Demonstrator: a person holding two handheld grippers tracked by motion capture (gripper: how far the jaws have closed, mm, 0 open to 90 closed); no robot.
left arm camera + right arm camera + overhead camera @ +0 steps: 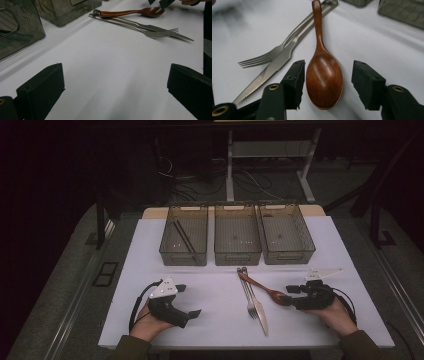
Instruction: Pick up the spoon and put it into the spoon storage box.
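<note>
between the right gripper's point(327, 82) parted jaws lies the wooden spoon point(323, 75).

Person wore dark olive-green sleeves point(131, 347), cuffs showing at both wrists in high view. L hand-held gripper point(190, 300): black body, chunky grip, w/ pale grey three-cornered plate point(164, 288) on top, small dark dots on it. Black cable point(136, 306) looped off its rear. R hand-held gripper point(287, 294): same black build, grey plate point(322, 272) too, black cable point(350, 302) curling round by the wrist. In gripper views, jaws were matte black blocks w/ squared, slightly chipped edges; R one's arms had brass-coloured rivets point(273, 87) set in round holes. L one showed one brass rivet point(1, 101) at its edge.
</note>
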